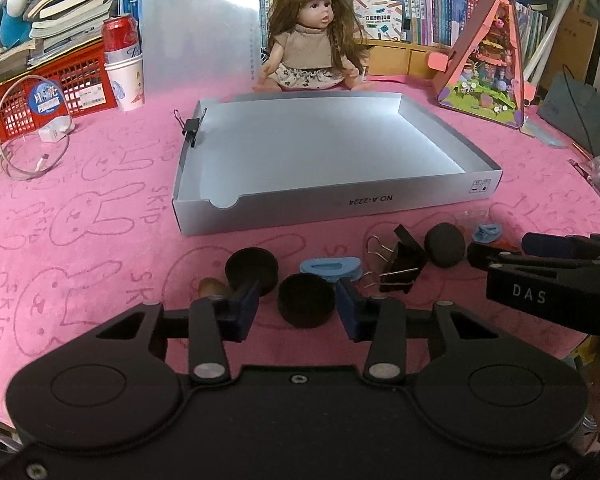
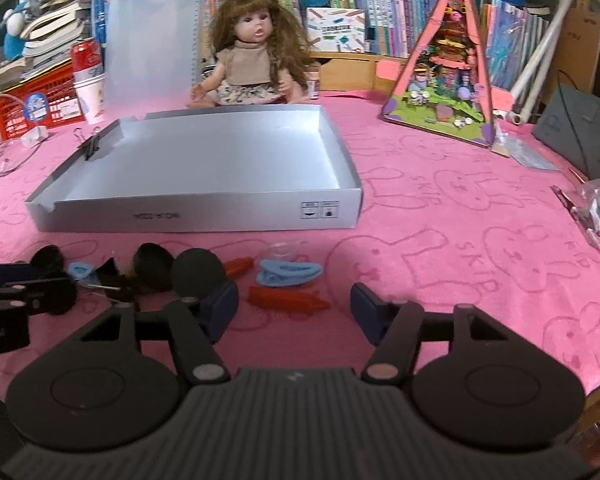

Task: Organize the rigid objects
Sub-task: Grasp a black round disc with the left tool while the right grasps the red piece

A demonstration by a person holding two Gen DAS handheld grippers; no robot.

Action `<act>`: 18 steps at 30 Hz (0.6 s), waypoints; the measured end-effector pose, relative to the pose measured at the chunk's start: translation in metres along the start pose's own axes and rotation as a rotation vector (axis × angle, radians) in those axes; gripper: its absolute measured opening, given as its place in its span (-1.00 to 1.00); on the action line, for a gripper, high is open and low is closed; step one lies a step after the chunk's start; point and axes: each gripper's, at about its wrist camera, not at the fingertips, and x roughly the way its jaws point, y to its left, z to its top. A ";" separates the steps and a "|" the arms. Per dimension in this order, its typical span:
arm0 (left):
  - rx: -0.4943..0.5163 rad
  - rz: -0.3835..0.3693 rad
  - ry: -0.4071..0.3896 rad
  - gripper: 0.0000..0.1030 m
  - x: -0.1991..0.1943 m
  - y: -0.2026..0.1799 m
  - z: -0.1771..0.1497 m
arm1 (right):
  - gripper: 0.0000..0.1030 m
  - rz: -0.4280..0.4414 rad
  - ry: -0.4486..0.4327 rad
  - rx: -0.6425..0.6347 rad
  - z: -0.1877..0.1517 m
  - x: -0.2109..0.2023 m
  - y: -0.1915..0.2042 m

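- Now the left gripper has a black puck between its jaws, pads not visibly touching it.
- Right gripper spread over an orange piece near the grey tray.

We see our right claw spread above the pink worktop, nothing between its pads. Ahead lie an orange piece, a blue clip and a black disc, before the grey tray.
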 end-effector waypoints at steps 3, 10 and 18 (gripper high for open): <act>0.005 -0.003 -0.006 -0.22 0.001 -0.001 -0.002 | 0.25 -0.014 -0.011 -0.003 -0.001 0.000 0.002; -0.016 -0.004 0.012 -0.27 0.004 0.000 -0.006 | 0.01 -0.030 -0.021 0.002 -0.003 -0.002 0.001; -0.033 -0.009 0.006 -0.41 0.003 0.002 -0.005 | -0.08 -0.008 -0.011 -0.011 -0.001 -0.003 0.004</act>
